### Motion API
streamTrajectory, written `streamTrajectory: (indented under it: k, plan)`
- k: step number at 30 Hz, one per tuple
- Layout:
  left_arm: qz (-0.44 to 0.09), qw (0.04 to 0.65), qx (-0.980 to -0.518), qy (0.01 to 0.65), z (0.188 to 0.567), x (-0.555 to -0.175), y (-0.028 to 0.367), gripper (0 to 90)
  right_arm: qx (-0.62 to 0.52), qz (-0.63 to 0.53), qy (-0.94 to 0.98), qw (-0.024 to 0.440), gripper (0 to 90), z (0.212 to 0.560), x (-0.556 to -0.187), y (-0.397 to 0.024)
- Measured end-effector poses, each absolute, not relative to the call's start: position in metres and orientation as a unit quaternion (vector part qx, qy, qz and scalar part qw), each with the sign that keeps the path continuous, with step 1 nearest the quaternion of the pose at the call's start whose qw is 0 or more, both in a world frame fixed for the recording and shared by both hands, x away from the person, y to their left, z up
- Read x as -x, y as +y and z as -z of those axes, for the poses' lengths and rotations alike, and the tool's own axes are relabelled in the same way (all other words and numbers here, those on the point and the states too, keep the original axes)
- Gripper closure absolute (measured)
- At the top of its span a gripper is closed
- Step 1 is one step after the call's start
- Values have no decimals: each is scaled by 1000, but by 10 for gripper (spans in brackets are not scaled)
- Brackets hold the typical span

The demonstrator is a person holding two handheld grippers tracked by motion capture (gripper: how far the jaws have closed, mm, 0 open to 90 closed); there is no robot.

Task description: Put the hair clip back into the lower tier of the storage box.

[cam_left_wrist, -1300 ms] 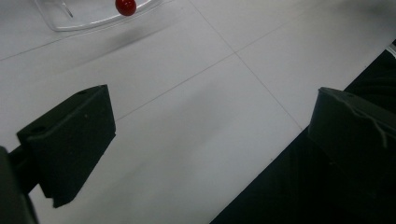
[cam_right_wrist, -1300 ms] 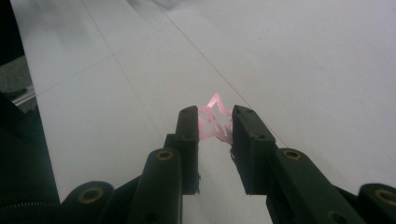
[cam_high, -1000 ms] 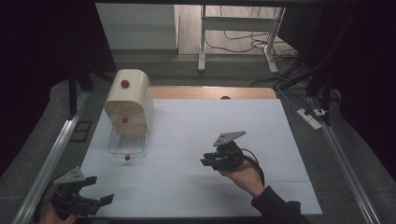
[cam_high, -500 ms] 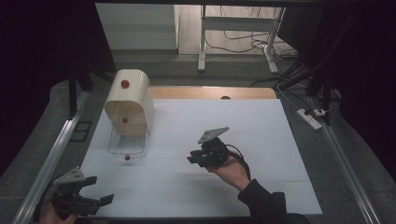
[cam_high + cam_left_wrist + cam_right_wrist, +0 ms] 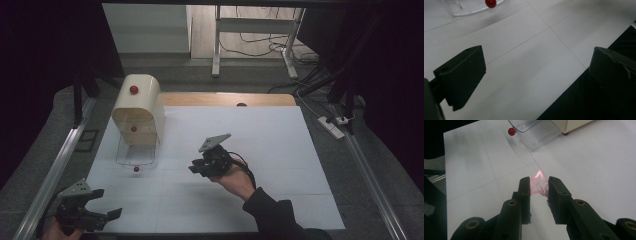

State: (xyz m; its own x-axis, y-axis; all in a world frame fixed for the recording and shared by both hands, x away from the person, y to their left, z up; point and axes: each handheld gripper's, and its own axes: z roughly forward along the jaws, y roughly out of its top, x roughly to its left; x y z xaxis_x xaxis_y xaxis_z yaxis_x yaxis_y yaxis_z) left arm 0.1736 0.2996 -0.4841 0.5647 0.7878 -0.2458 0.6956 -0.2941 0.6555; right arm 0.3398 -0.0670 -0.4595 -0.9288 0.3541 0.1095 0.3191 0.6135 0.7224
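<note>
The white table (image 5: 280, 150) carries a cream, round-topped bread-box-like cabinet (image 5: 137, 107) at about ten o'clock from the table's middle, with red knobs on its top and front. Its clear plastic door (image 5: 134, 155) lies folded down flat on the table toward the person, ending in a small red knob (image 5: 136, 169).

The right gripper (image 5: 196, 168) hangs near the table's middle, pointing toward nine o'clock at the open cabinet. Its jaws stand narrow and pinch a small translucent pink star-shaped piece (image 5: 539, 183), which sticks out past the pads (image 5: 525, 185) just above the tabletop in the right gripper view. The left gripper (image 5: 107, 205) rests at the seven-o'clock corner with its jaws spread wide and nothing between them.

The star looks like thin, light, stiff plastic. Judging by its see-through points, it is probably brittle and slick, so a hard squeeze could snap a tip or make it twist out. The present hold across its body, between two arms, seems the safest place; gripping a single point would likely let it pivot.
</note>
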Motion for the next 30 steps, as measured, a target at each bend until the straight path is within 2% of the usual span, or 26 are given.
streamTrajectory:
  k: [30]
  plan:
    - [-59,375,-802,461,484,-174,300,10,-158,-416,895,25,722,469,-352,-7]
